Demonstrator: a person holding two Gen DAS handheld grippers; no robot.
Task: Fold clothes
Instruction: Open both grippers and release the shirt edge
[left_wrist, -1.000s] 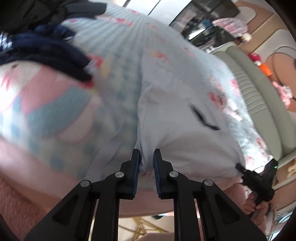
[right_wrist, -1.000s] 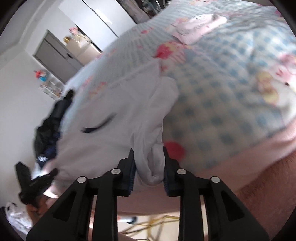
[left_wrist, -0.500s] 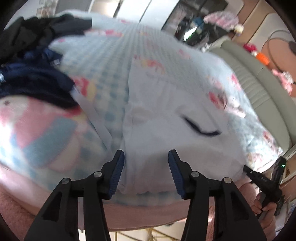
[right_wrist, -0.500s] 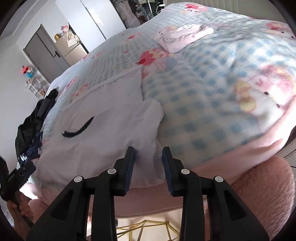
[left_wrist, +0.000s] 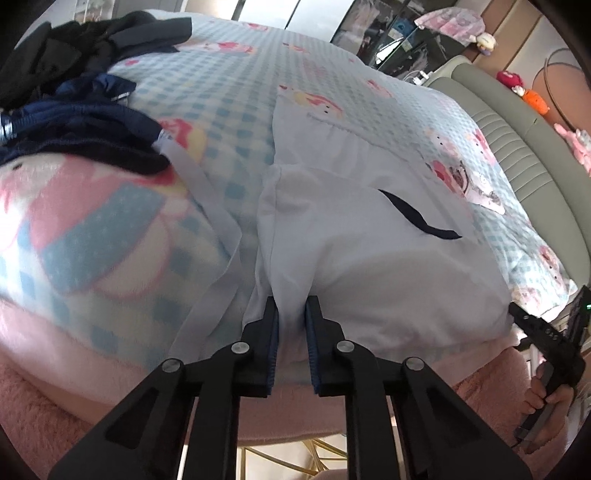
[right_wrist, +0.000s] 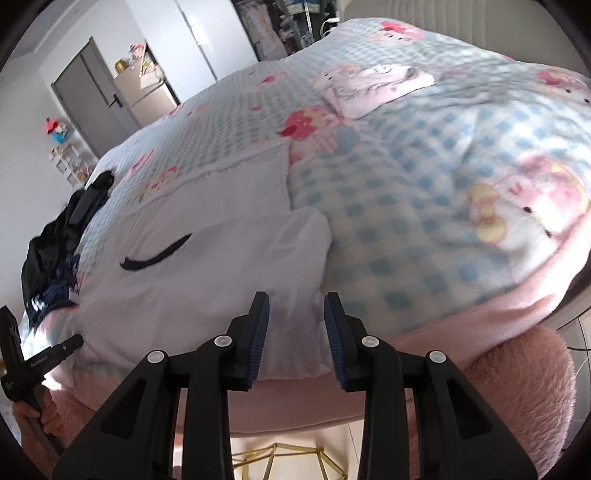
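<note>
A white garment (left_wrist: 369, 258) with a black curved mark lies spread on the checked blanket, its near hem at the bed's front edge. My left gripper (left_wrist: 291, 314) is shut on a fold of that hem near the garment's left side. In the right wrist view the same garment (right_wrist: 221, 258) lies flat, and my right gripper (right_wrist: 295, 314) stands open over its near right corner, fingers apart on either side of the cloth. Each gripper shows at the edge of the other's view, held in a hand: the right gripper (left_wrist: 546, 339), the left gripper (right_wrist: 40, 362).
A heap of dark clothes (left_wrist: 74, 110) sits at the bed's left, also visible as dark clothes (right_wrist: 55, 240). A folded pink garment (right_wrist: 373, 88) rests farther back. A padded headboard (left_wrist: 517, 158) runs along the right. Pink fluffy bedding (right_wrist: 517, 369) hangs over the front edge.
A second ago both grippers held the garment, then both let go and it settled flat. The left has now shut again on the hem; the right has opened wider.
</note>
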